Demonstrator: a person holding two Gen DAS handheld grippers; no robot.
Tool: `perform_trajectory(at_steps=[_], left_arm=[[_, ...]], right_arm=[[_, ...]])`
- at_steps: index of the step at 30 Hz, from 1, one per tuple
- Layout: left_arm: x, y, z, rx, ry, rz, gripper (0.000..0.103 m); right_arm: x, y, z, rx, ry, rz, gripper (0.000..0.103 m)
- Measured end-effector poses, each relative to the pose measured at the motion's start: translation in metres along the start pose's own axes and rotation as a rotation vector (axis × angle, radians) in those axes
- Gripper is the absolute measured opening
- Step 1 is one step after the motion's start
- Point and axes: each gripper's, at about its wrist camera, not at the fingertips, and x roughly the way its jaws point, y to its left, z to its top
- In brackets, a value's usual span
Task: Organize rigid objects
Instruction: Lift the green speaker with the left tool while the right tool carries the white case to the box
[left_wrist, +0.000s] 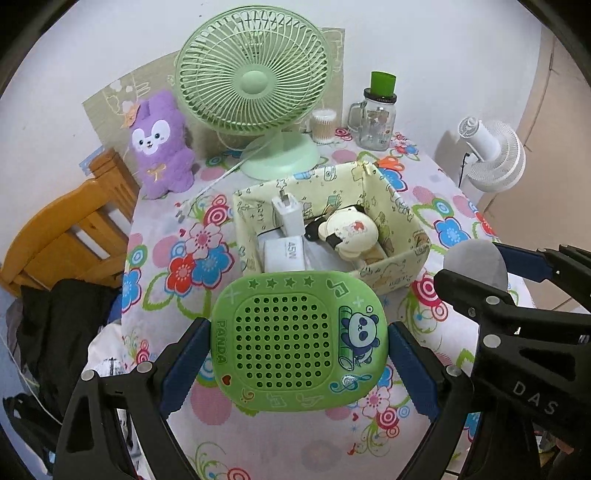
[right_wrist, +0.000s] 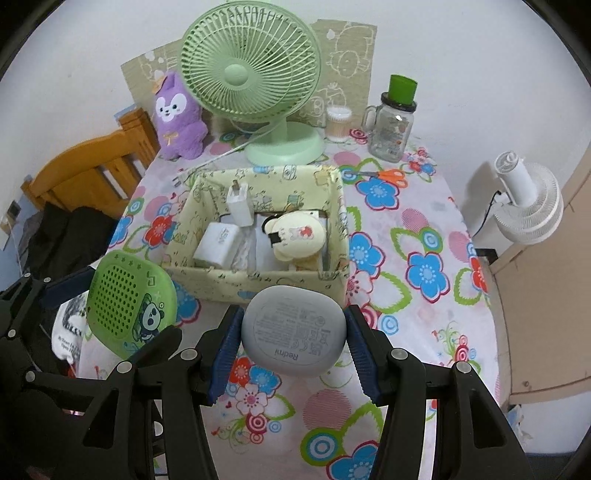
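My left gripper (left_wrist: 299, 343) is shut on a green panda speaker (left_wrist: 299, 339) and holds it above the floral table, just in front of the cream fabric box (left_wrist: 395, 273). It also shows in the right wrist view (right_wrist: 129, 302). My right gripper (right_wrist: 293, 332) is shut on a grey Redmi earbud case (right_wrist: 293, 328), held just before the box's near wall (right_wrist: 258, 284). The case also shows in the left wrist view (left_wrist: 474, 258). In the box lie two white chargers (right_wrist: 218, 242) and a cream round bear gadget (right_wrist: 299, 236).
A green desk fan (left_wrist: 255, 85), a purple plush (left_wrist: 160, 144), a cotton-swab jar (left_wrist: 323, 125) and a glass mug jar (left_wrist: 375, 118) stand at the back. Orange scissors (right_wrist: 388, 175) lie right of the box. A wooden chair (left_wrist: 66, 229) and dark clothes are at left, a white fan (right_wrist: 528, 206) at right.
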Motion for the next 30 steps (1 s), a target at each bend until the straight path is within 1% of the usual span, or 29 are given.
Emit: perform_trajectory(at_steps=[7,10,17,21,25,30], left_arm=[[0.007,-0.005,0.017,0.018,-0.004,-0.022,0.095],[0.012,-0.007,0.025,0.019,-0.005,-0.016,0.095],[0.029,-0.005,0.043,-0.026,0.005,0.004,0.095],[0.041,-0.003,0.05,-0.047,0.019,0.014,0.095],[0.053,0.0,0.056,-0.056,0.035,0.022,0.095],[0.069,0.0,0.058,-0.053,0.06,0.012,0.095]], right_arm=[[0.002,-0.006,0.016,0.003,-0.007,-0.015,0.059],[0.007,-0.01,0.025,-0.004,-0.005,-0.012,0.059],[0.025,-0.018,0.048,-0.043,0.0,0.025,0.059],[0.042,-0.02,0.061,-0.059,0.015,0.054,0.059],[0.06,-0.023,0.07,-0.046,0.028,0.083,0.059],[0.08,-0.025,0.073,-0.031,0.068,0.105,0.059]])
